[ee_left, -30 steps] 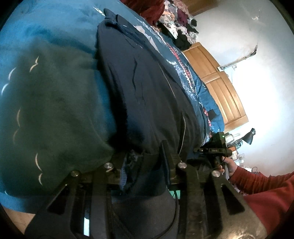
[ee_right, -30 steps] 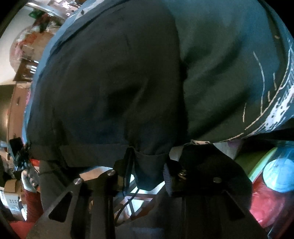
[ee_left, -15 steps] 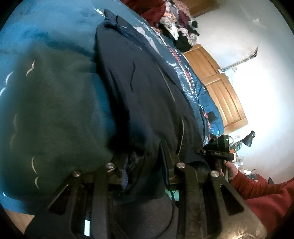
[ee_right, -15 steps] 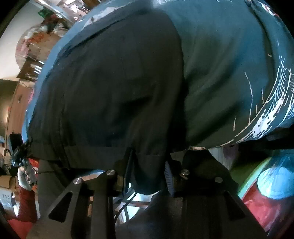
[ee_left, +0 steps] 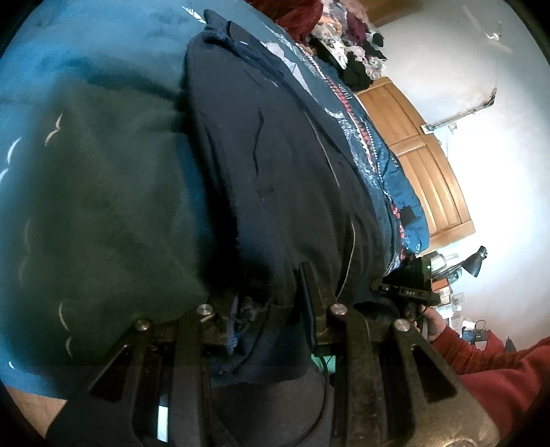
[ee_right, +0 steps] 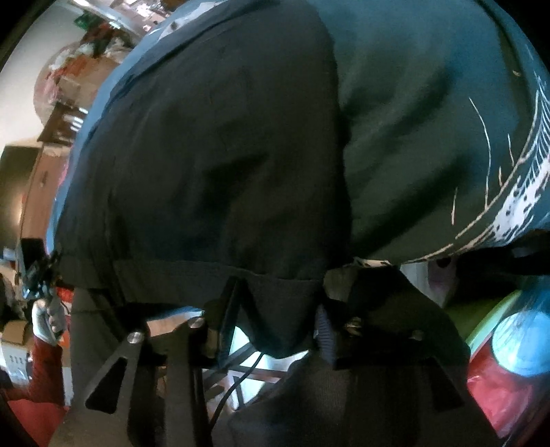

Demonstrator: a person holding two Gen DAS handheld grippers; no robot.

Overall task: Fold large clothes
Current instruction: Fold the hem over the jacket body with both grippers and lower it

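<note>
Navy garment (ee_left: pixel 275 178) spread dark and creased over teal bedspread (ee_left: pixel 103 206), left gripper (ee_left: pixel 264 309) and right gripper (ee_right: pixel 275 316) jaws each clamped on its hem

Fingertips of both grippers buried in dark garment (ee_left: pixel 275 178) folds; hem ends out of frame.

We make out only one bit of text: small pale letters, approx. "DAS", on the side of the black right gripper (ee_left: pixel 410 285) seen in the left wrist view, held by a hand (ee_left: pixel 428 318) in a red sleeve. The green sign (ee_right: pixel 81 21) high up in the right wrist view is too blurred to read, and the white marks on the teal bedspread (ee_right: pixel 447 103) are pattern, not lettering, as far as we can tell.
</note>
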